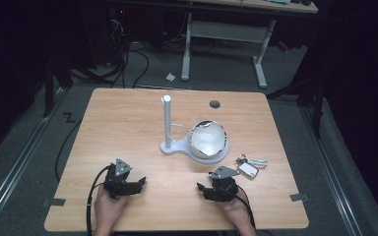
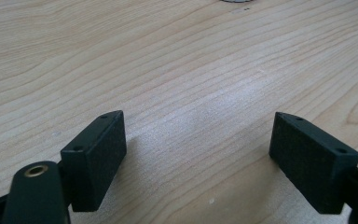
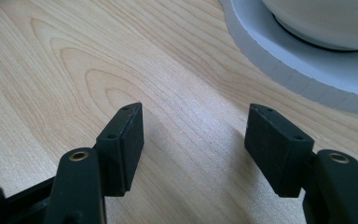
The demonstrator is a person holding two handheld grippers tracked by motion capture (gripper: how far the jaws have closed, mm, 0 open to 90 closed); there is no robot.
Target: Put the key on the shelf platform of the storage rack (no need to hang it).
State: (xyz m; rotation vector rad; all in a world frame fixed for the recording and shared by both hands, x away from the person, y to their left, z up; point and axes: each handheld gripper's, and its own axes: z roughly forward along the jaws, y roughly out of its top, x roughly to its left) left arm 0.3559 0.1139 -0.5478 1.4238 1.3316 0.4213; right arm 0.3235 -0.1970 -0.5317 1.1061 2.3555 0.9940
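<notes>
A white stand [image 1: 177, 146] with an upright post [image 1: 167, 120] and a round base sits mid-table, and a white bowl [image 1: 207, 139] rests on that base. A bunch of keys with a white tag [image 1: 250, 165] lies to the right of it. My left gripper [image 1: 140, 183] rests on the wood near the front edge, held in a hand, open with nothing between its jaws [image 2: 198, 154]. My right gripper [image 1: 200, 189] is also open and empty [image 3: 196, 135], just in front of the stand's base [image 3: 307, 74] and the bowl [image 3: 326, 23].
The wooden table [image 1: 128, 128] has a round grommet hole [image 1: 215, 104] near its far edge and tape marks at the front corners [image 1: 54, 202]. Behind the table stand a second desk's white legs [image 1: 187, 49], with cables on the floor.
</notes>
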